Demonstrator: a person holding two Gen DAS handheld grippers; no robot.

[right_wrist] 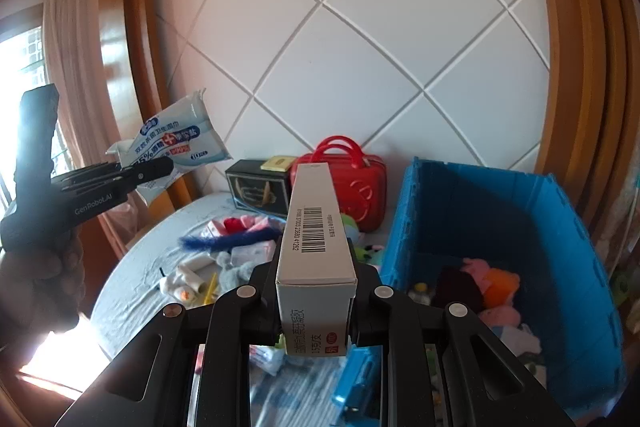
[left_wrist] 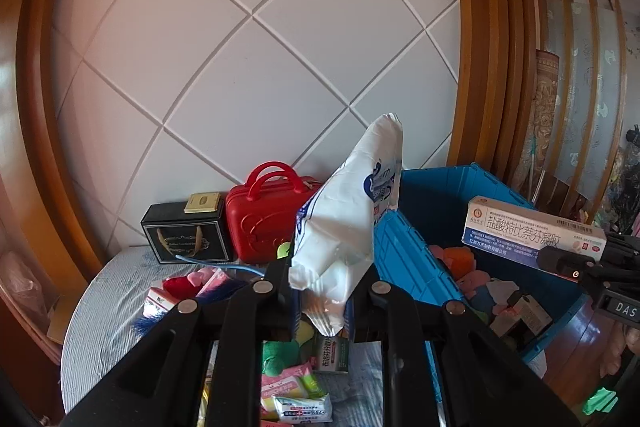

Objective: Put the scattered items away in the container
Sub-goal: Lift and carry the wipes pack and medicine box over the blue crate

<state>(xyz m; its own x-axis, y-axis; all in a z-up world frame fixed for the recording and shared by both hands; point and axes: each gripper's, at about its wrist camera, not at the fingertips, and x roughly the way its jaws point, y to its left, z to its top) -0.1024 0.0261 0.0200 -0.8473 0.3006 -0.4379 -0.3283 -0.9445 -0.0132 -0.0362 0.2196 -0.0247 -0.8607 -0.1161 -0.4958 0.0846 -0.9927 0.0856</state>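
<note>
The left hand-held gripper (left_wrist: 324,291) is clenched on a white wet-wipe pack (left_wrist: 348,223), pinching its lower end so the pack stands up and leans toward the blue container (left_wrist: 416,267). From the right wrist view the same pack (right_wrist: 176,143) hangs in the air at the left, well above the surface (right_wrist: 136,279), held by that gripper in a person's hand (right_wrist: 40,291). The right hand-held gripper (right_wrist: 316,311) is clenched on a long white medicine box (right_wrist: 314,223), which points forward between the jaws with its barcode side up. In the left wrist view that box (left_wrist: 532,231) sits above the container's far side. The container stands open at the right, with soft toys (right_wrist: 492,283) lying on its bottom. On the cloth-covered surface, scattered items remain: a blue feathery piece (right_wrist: 232,239), small white rolls (right_wrist: 192,275) and pink packets (left_wrist: 288,383). A red case (right_wrist: 356,183) with handles and a black box (left_wrist: 188,235) stand at the back against the white panelled wall (left_wrist: 240,47).
</note>
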